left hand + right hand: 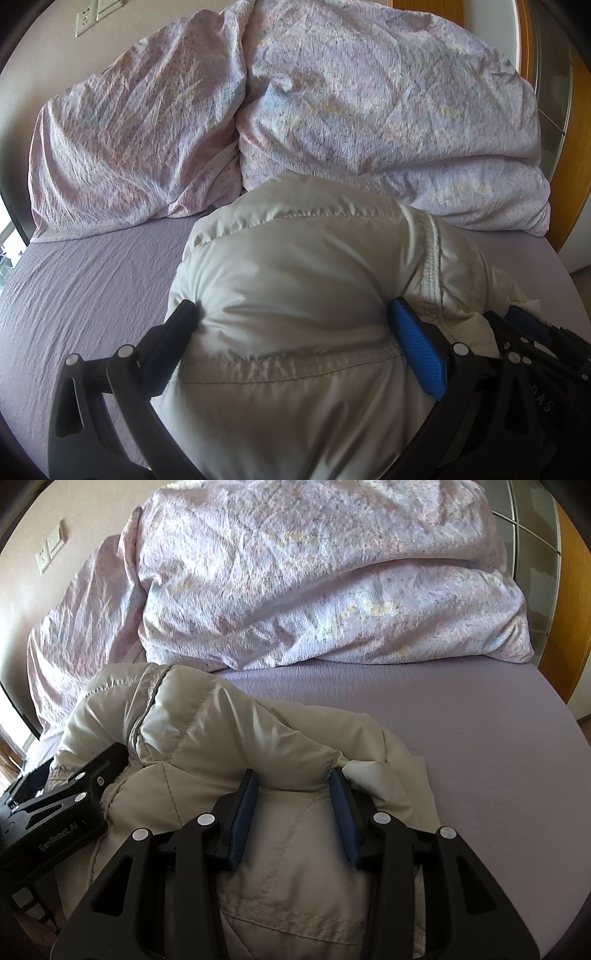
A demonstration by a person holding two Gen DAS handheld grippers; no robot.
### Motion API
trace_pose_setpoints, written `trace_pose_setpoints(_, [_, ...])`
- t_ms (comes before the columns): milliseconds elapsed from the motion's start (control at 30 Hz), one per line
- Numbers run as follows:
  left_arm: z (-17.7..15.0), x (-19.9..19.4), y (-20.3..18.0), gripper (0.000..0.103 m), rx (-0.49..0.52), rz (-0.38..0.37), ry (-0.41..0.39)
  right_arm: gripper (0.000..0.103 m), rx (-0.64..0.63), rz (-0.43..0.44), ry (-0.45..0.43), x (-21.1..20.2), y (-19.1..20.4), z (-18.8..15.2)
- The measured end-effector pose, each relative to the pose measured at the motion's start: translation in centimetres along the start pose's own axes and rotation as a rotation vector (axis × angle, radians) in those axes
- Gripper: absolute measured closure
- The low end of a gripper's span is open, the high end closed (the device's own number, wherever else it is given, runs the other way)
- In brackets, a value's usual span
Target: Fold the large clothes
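Observation:
A puffy cream quilted jacket [295,273] lies bunched on the lilac bed sheet [92,280]. My left gripper [291,310] has its fingers pressed into a thick fold of the jacket, one finger on each side. My right gripper [295,779] also squeezes a padded fold of the same jacket [207,731] between its blue pads [243,812]. The two grippers sit side by side; the left one [55,797] shows at the left of the right wrist view, and the right one [535,339] at the right edge of the left wrist view.
Two crumpled pink floral pillows [129,133] and a duvet [388,103] lie along the head of the bed. A wall with sockets [86,20] is behind them. A wooden frame [569,155] stands at the right. Bare sheet [461,738] lies to the right of the jacket.

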State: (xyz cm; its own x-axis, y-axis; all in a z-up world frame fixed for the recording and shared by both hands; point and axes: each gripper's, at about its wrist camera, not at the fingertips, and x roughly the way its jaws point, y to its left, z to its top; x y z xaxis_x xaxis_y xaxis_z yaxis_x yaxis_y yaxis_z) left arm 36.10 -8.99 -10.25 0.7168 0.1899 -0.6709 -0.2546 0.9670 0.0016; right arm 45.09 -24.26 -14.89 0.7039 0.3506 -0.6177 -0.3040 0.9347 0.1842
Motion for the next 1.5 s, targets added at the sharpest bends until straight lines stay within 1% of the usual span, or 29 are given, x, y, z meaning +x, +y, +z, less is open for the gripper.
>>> trace_pose_setpoints(100, [0.3,-0.5,0.2,0.002,0.021,-0.007,0.025,0.060,-0.004,0.001,0.042,-0.7,-0.1,0.6])
trace_pose_setpoints(167, [0.3,-1.3,0.7,0.002,0.018,-0.023,0.035,0.060,0.023,0.025,0.036,-2.0,-0.7,0.4])
trace_pose_setpoints(233, [0.0,-2.3,1.4,0.002,-0.005,-0.039,0.039,0.060,0.047,0.046,0.014,-3.7,-1.5,-0.1])
trace_pose_setpoints(367, [-0.7,-4.0,3.0,0.002,-0.040,-0.077,0.040,0.060,0.103,0.082,0.011,-5.3,-2.7,-1.1])
trace_pose_setpoints(500, [-1.9,-3.6,3.3,0.002,-0.015,-0.103,0.069,0.060,0.113,0.075,0.053,-4.6,-2.7,-1.9])
trace_pose_setpoints(600, [-2.3,-2.6,4.0,0.002,-0.062,-0.140,0.108,0.060,0.112,0.061,0.077,-3.7,-2.4,-2.1])
trace_pose_setpoints(633, [-2.3,-2.4,4.0,0.002,-0.062,-0.142,0.113,0.060,0.118,0.061,0.080,-3.5,-2.4,-2.2])
trace_pose_setpoints(733, [-2.6,-2.1,3.7,0.002,-0.028,-0.133,0.111,0.060,0.132,0.065,0.086,-3.1,-2.6,-2.3])
trace_pose_setpoints(1133, [-2.7,-1.3,3.7,0.002,-0.019,-0.129,0.110,0.059,0.133,0.046,0.074,-2.3,-2.3,-2.2])
trace_pose_setpoints(1200, [-2.6,-1.4,3.9,0.002,-0.024,-0.141,0.111,0.059,0.134,0.043,0.087,-2.4,-2.3,-2.0])
trace_pose_setpoints(1267, [-2.4,-1.9,4.5,0.002,-0.039,-0.169,0.122,0.057,0.149,0.056,0.110,-2.8,-2.6,-1.5])
trace_pose_setpoints(1333, [-2.2,-2.6,5.1,0.002,-0.049,-0.182,0.132,0.054,0.158,0.074,0.129,-3.5,-3.1,-1.1])
trace_pose_setpoints(1367, [-2.1,-3.1,5.3,0.002,-0.049,-0.184,0.130,0.048,0.161,0.083,0.131,-3.8,-3.2,-1.0])
trace_pose_setpoints(1400, [-1.9,-3.6,5.7,0.002,-0.048,-0.186,0.125,0.036,0.165,0.091,0.124,-4.5,-3.6,-0.8])
trace_pose_setpoints(1433, [-1.9,-3.9,6.0,0.002,-0.047,-0.189,0.120,0.026,0.166,0.085,0.112,-5.2,-3.9,-0.7])
trace_pose_setpoints(1467, [-1.7,-4.5,6.6,0.002,-0.045,-0.194,0.112,0.012,0.165,0.070,0.106,-5.7,-4.1,-0.6])
trace_pose_setpoints(1500, [-1.6,-4.9,7.0,0.002,-0.040,-0.195,0.109,0.010,0.169,0.067,0.098,-6.3,-4.7,-0.4])
